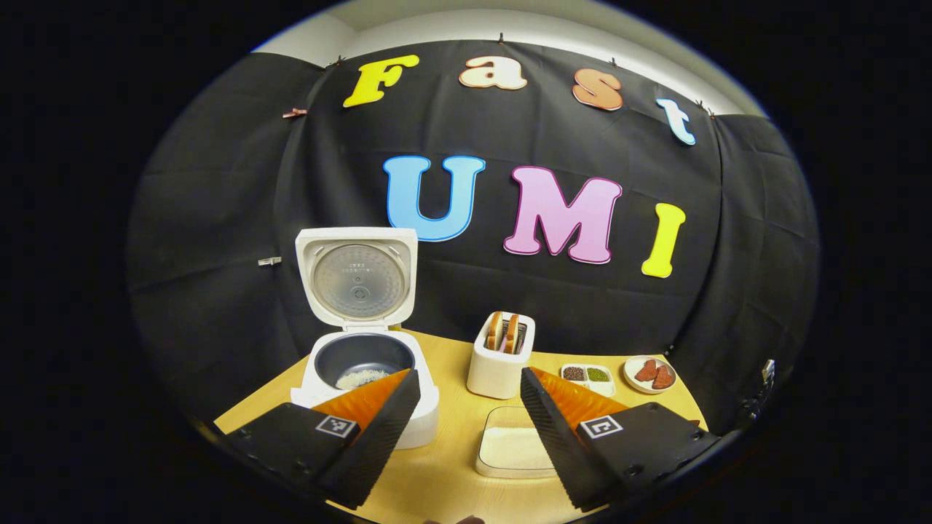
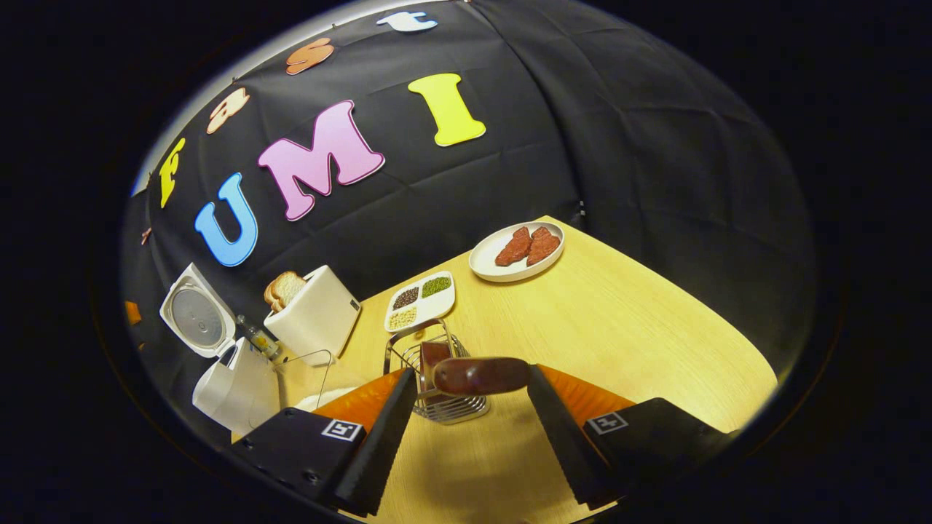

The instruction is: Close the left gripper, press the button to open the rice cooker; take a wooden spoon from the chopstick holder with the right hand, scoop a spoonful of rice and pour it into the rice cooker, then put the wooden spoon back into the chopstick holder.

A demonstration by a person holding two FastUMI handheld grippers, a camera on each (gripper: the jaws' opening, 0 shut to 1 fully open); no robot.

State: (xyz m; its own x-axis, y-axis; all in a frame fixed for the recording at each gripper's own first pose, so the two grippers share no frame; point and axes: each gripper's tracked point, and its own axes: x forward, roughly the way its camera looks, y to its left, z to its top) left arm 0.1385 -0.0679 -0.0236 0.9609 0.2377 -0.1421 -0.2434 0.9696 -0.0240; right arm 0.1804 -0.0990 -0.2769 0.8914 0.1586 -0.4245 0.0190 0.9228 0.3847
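While rice cooker (image 1: 362, 364) sat lid-up at 9 o'clock with rice inside, kept left gripper (image 1: 470, 382) spread, empty. Right gripper (image 2: 472, 384) spread too, wooden spoon (image 2: 480, 375) between fingers, unclamped, standing in chopstick holder (image 2: 437, 389).

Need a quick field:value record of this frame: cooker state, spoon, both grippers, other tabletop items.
rice cooker: lid up, some rice in the pot
wooden spoon: in the chopstick holder, handle between the right fingers, not pinched
left gripper: open, holds nothing
right gripper: open
rice container: in front of the toaster
other: divided dish, plate
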